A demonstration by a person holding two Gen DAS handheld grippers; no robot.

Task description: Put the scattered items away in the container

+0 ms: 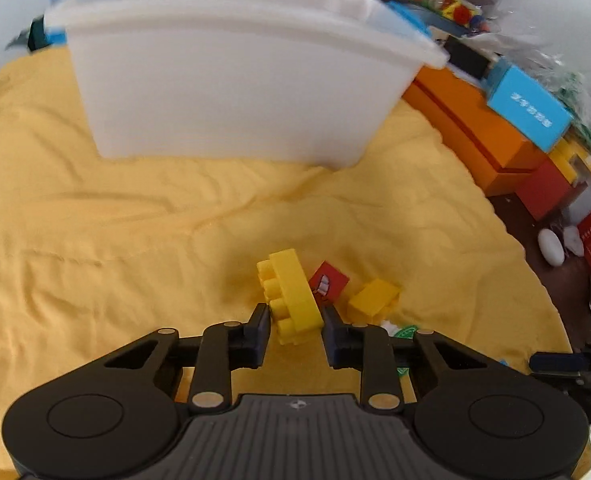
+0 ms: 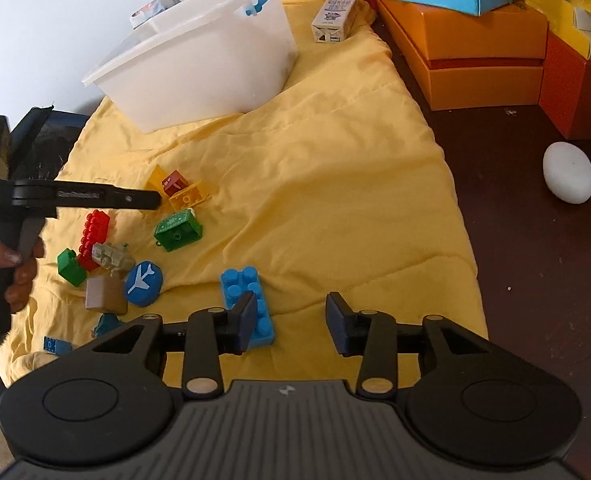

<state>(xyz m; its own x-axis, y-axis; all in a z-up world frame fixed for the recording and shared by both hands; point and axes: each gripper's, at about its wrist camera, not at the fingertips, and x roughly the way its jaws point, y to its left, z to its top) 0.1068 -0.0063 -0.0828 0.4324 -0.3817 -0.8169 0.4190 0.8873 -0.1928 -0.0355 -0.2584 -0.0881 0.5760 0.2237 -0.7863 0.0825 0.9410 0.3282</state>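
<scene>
In the left wrist view my left gripper (image 1: 295,324) is shut on a long yellow brick (image 1: 291,296), held on edge just above the yellow cloth (image 1: 135,240). A red block (image 1: 329,282) and a smaller yellow brick (image 1: 375,300) lie just beyond it. The white container (image 1: 235,72) stands ahead at the back. In the right wrist view my right gripper (image 2: 289,320) is open and empty, with a blue brick (image 2: 247,300) by its left finger. The left gripper (image 2: 151,199) shows from the side among the blocks. The container (image 2: 199,60) stands far left.
Scattered on the cloth are a green brick (image 2: 177,230), a red brick (image 2: 93,236), a blue plane disc (image 2: 143,283), a brown block (image 2: 105,294) and a small green block (image 2: 71,266). Orange boxes (image 2: 475,48) and a white egg-shaped object (image 2: 569,172) lie right, off the cloth.
</scene>
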